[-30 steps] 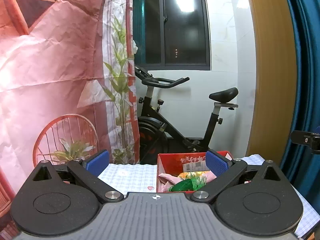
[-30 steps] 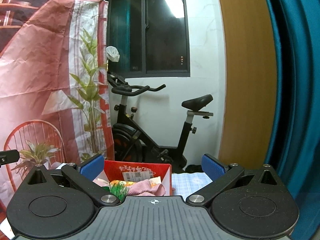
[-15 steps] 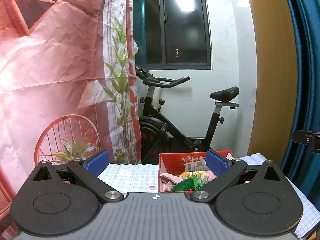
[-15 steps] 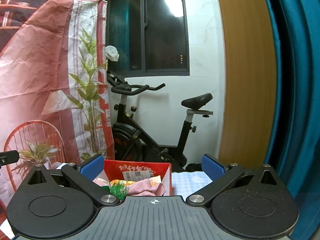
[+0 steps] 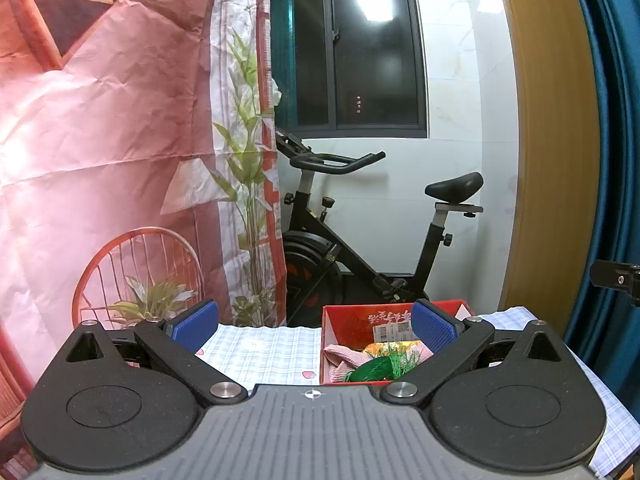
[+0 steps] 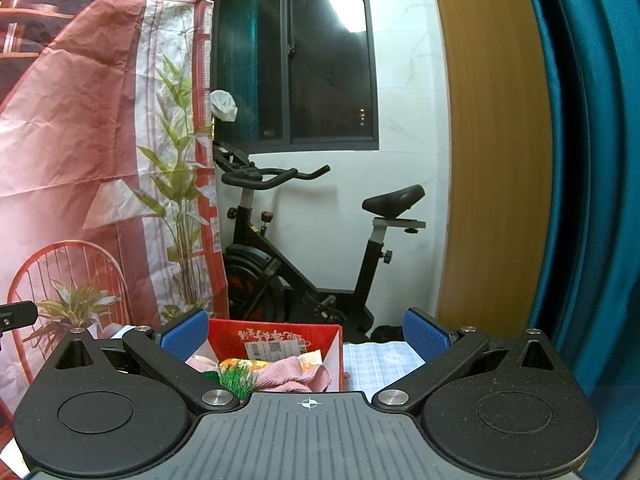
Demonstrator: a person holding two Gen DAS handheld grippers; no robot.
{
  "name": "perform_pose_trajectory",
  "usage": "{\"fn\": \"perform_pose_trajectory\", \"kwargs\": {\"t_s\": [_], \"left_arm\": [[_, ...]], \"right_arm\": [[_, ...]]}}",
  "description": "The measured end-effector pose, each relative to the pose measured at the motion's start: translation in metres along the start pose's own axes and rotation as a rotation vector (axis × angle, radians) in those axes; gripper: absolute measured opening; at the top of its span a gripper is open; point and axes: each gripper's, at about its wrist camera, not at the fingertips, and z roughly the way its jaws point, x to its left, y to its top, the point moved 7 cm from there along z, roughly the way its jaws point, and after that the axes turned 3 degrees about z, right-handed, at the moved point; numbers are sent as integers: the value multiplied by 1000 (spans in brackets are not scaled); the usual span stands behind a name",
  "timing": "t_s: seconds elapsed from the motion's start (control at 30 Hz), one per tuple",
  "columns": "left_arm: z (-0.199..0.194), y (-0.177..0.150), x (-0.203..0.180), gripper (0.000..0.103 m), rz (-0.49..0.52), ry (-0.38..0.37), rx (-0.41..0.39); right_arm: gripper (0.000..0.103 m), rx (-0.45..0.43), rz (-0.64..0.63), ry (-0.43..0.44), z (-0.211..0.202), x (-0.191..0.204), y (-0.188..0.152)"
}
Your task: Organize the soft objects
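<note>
A red box (image 5: 352,320) stands on the checked tablecloth (image 5: 264,352), holding a pink cloth (image 5: 340,362), a green tufted soft item (image 5: 384,366) and something yellow. My left gripper (image 5: 314,326) is open and empty, held above the near side of the table, with its right pad in front of the box. In the right wrist view the same red box (image 6: 276,336) shows the pink cloth (image 6: 294,376) and the green tuft (image 6: 238,380). My right gripper (image 6: 304,332) is open too, with nothing between its fingers.
A black exercise bike (image 5: 360,240) stands behind the table under a dark window (image 5: 372,48). A pink printed backdrop (image 5: 100,140) hangs at the left, a wooden panel (image 6: 488,140) and a blue curtain (image 6: 588,160) at the right. The tablecloth (image 6: 380,364) runs on right of the box.
Both views have shifted only slightly; the left one sits a touch higher. Both grippers stay open and the box contents have not moved.
</note>
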Motion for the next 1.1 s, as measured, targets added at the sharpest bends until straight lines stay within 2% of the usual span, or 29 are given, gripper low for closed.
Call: {"fn": "perform_pose_trajectory", "kwargs": {"t_s": [1.1], "left_arm": [[-2,0,2,103,-5,15,8]], "right_arm": [[103,8,-10,-3,2,-6,-4]]}}
